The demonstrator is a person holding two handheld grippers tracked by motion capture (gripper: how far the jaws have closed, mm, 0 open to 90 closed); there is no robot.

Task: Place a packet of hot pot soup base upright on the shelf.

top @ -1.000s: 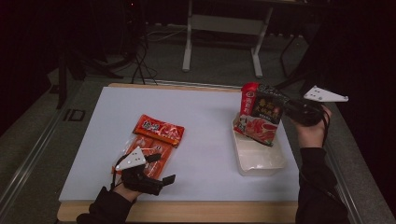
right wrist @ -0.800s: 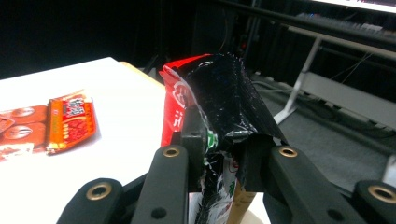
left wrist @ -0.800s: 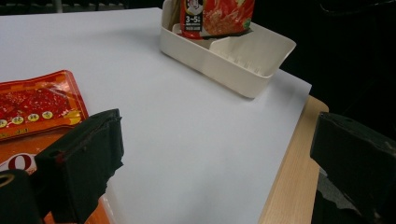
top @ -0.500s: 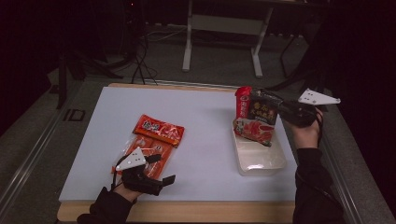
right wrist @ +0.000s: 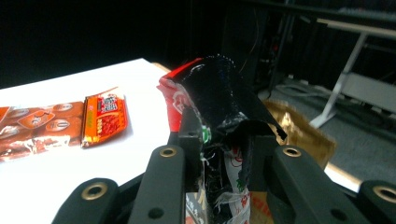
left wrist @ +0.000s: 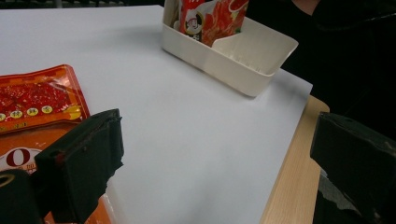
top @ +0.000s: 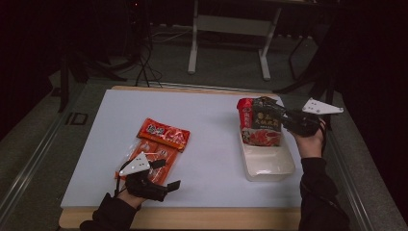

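One dark packet [top: 265, 118] sits pinched in the right gripper [top: 281, 115], over the bin [top: 269, 166].

Left gripper [top: 166, 174]: low at the table's near left edge, 2 jaws wide apart, nothing between them. Right gripper [top: 269, 111]: raised at far right, jaws clamped on a packet [top: 262, 126], forearm extended forward.
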